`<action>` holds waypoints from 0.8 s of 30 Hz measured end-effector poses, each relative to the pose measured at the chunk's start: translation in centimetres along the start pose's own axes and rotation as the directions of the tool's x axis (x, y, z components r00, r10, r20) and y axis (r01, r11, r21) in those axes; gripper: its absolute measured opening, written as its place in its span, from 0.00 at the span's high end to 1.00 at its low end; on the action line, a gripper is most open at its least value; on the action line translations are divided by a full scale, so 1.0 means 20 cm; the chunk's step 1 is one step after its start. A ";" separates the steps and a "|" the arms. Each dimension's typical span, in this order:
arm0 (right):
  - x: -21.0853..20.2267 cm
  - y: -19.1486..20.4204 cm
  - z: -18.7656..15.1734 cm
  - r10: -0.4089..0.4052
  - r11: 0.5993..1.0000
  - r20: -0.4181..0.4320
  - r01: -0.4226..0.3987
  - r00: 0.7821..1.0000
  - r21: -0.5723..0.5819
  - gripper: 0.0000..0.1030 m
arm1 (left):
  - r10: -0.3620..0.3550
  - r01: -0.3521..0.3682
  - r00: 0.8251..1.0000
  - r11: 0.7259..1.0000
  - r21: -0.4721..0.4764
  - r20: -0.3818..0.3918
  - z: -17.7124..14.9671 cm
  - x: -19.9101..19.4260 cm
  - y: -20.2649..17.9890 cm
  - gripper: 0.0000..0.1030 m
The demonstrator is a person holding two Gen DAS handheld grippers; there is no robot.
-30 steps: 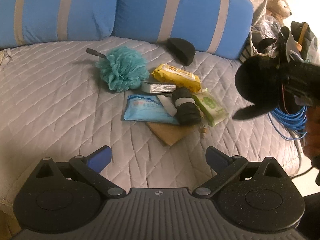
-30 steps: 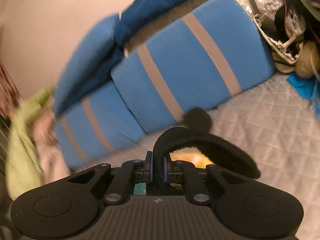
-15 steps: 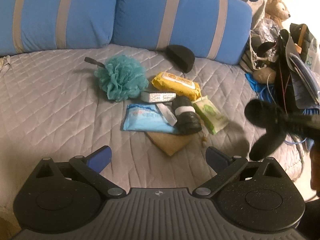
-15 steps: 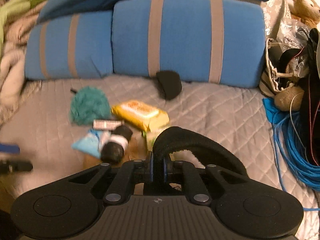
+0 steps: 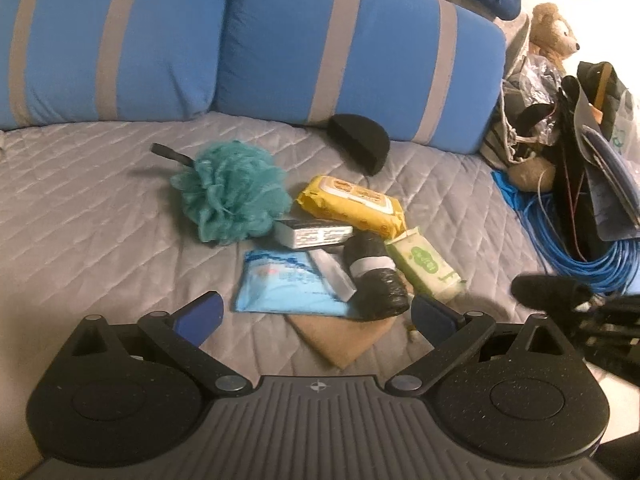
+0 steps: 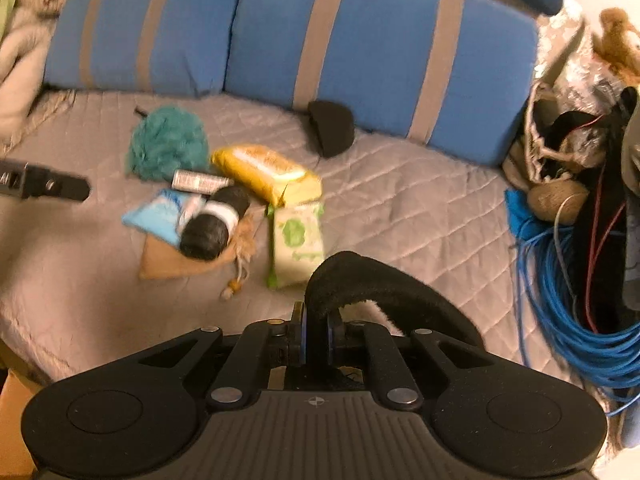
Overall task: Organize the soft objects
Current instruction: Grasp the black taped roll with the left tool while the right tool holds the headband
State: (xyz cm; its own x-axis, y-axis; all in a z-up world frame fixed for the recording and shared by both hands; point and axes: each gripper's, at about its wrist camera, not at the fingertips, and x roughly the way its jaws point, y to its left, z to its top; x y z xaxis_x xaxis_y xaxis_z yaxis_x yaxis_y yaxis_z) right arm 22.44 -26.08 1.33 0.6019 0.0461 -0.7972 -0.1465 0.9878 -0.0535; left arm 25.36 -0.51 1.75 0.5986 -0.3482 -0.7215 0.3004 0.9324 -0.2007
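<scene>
The grey quilted bed is carrying the pile. The right gripper is pinching a black soft pad by its edge above the quilt — light, floppy, probably compressing easily. The left gripper is standing spread, empty.

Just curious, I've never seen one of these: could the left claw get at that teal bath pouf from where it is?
Probably yes. The left claw is open and empty, and the teal bath pouf lies uncovered on the bed, with bare quilt between them on that side.
</scene>
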 end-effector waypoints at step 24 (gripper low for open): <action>0.08 -0.07 -0.02 0.195 0.973 -0.098 -0.179 0.976 0.148 0.89 | -0.064 0.067 0.996 0.997 0.043 -0.064 0.04 0.57 -0.24 0.35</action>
State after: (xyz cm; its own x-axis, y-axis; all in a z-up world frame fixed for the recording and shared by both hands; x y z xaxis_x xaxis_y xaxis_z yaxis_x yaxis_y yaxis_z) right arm 23.42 -27.48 -0.12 0.4822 0.2228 -0.8472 -0.1338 0.9745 0.1801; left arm 31.34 -9.08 -4.97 0.5293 -0.4002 -0.7481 0.3712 0.9021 -0.2200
